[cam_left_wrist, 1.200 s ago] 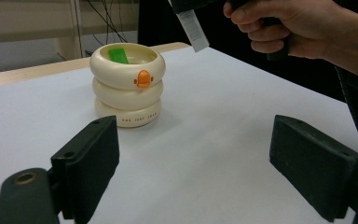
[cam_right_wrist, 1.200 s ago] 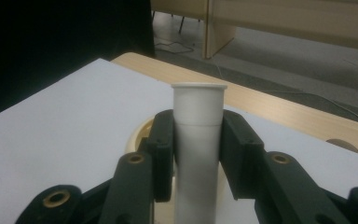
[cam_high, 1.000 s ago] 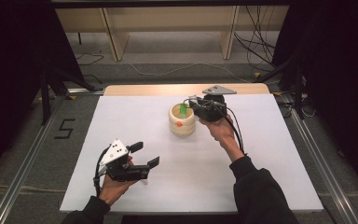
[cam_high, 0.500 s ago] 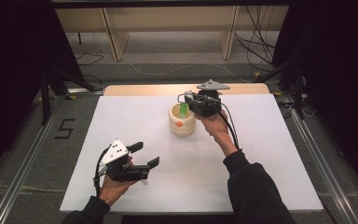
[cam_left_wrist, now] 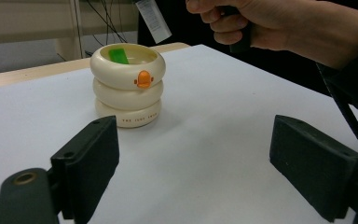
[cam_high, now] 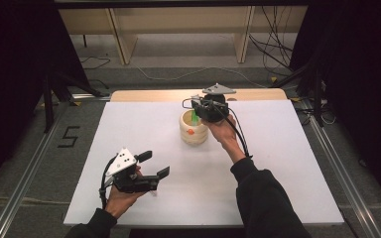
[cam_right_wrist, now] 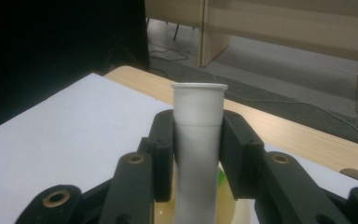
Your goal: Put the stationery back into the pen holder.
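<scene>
A cream cup [cam_high: 193, 131] made of stacked rings, with an orange beak on its front, stands at the middle back of the white table [cam_high: 278, 163]. A green item [cam_high: 194, 117] leans inside it. My right gripper [cam_high: 198, 105] hovers just above the cup's far right rim, shut on a white tube [cam_right_wrist: 198, 140] that stands upright between its jaws. In the left gripper view the cup [cam_left_wrist: 127, 86] and green item [cam_left_wrist: 118, 55] show ahead, with the tube [cam_left_wrist: 153, 18] hanging above. My left gripper [cam_high: 154, 164] rests at the front left, open and holding nothing [cam_left_wrist: 214, 158].
A wooden strip [cam_high: 154, 95] runs along the table's back edge. Beyond it are shelf legs and loose cables on the floor. Metal rails [cam_high: 25, 183] flank the table. The person's right forearm [cam_high: 238, 148] reaches across the middle right.
My right gripper has carried the white tube up and to the left, from beside the cup to over its rim. The left gripper has stayed put.
</scene>
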`<state>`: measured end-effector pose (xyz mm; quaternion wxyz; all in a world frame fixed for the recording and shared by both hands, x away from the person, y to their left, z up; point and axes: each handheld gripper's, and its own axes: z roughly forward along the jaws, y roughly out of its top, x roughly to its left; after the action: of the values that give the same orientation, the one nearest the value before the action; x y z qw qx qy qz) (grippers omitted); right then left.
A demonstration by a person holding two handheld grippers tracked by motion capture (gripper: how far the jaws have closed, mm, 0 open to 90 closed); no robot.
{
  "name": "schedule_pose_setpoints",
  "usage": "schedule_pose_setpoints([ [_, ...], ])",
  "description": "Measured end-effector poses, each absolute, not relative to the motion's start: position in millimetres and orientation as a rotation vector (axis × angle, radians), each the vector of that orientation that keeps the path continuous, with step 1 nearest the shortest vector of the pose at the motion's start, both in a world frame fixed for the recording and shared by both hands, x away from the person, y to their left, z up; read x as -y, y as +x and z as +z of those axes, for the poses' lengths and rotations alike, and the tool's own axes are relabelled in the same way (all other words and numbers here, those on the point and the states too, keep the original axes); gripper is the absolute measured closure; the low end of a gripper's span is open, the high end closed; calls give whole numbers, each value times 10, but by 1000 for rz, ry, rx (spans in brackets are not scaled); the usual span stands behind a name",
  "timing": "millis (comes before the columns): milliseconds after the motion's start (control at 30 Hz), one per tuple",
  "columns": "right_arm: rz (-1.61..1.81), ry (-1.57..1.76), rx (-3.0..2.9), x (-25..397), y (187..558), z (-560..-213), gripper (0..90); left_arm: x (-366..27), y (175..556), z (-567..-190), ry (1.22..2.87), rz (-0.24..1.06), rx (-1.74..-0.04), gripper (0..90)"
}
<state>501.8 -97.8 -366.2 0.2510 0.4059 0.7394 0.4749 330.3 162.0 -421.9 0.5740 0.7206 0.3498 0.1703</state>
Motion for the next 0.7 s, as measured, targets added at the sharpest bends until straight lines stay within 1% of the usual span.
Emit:
schedule_pose_setpoints([
  [700, 1305, 1160, -1996, 863, 5149, -3832, 677, -1624, 3301, -4216, 1692, 398, -814, 155],
])
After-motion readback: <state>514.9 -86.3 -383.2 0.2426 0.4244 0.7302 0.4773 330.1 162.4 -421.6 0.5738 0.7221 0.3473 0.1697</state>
